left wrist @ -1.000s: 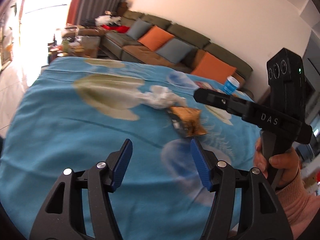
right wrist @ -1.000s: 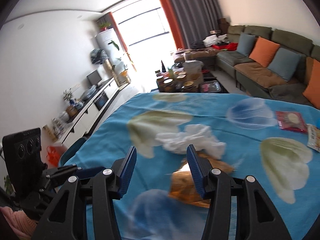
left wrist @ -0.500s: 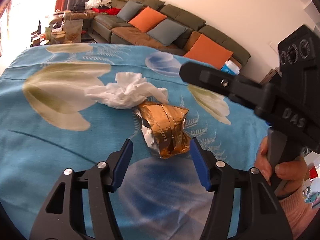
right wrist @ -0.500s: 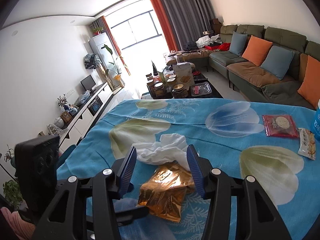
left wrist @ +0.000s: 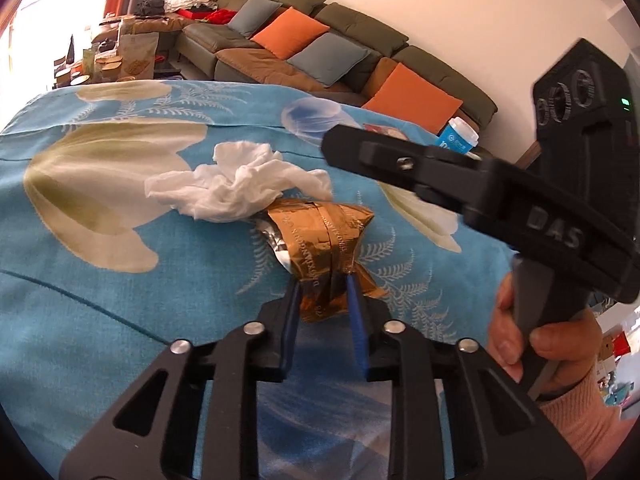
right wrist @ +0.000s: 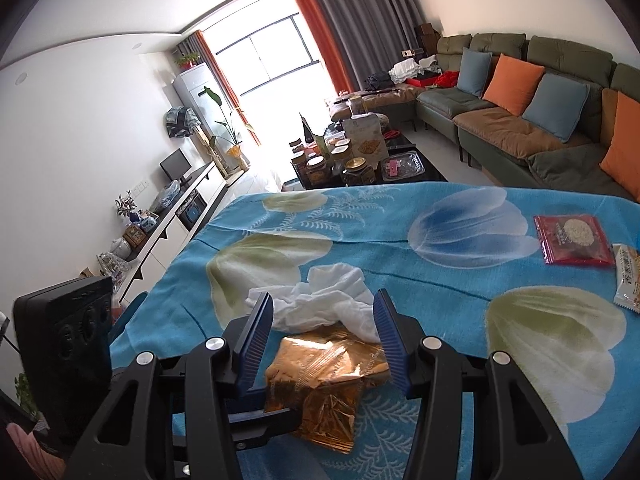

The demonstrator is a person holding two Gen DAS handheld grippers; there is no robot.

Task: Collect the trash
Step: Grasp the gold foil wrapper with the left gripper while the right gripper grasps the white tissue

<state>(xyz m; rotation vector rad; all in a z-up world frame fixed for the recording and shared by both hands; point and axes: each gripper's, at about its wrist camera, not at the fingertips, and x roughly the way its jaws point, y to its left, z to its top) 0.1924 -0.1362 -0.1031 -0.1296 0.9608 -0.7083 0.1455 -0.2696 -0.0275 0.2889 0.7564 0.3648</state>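
A crumpled gold foil wrapper (left wrist: 324, 248) lies on the blue flowered cloth (left wrist: 100, 280); it also shows in the right wrist view (right wrist: 324, 380). A crumpled white tissue (left wrist: 236, 188) lies touching its far end, also seen in the right wrist view (right wrist: 320, 300). My left gripper (left wrist: 322, 294) is shut on the near end of the gold wrapper. My right gripper (right wrist: 323, 336) is open, hovering just above the wrapper and tissue, and shows at the right of the left wrist view (left wrist: 440, 168).
A red snack packet (right wrist: 572, 240) and a pale snack bar packet (right wrist: 626, 276) lie at the cloth's far right. A blue and white cup (left wrist: 458, 138) stands behind the right gripper. A sofa (right wrist: 520, 120) and a cluttered coffee table (right wrist: 352, 160) stand beyond.
My left gripper moved forward to the gold wrapper and closed on its near end. My right gripper came closer over the wrapper and tissue and stayed open.
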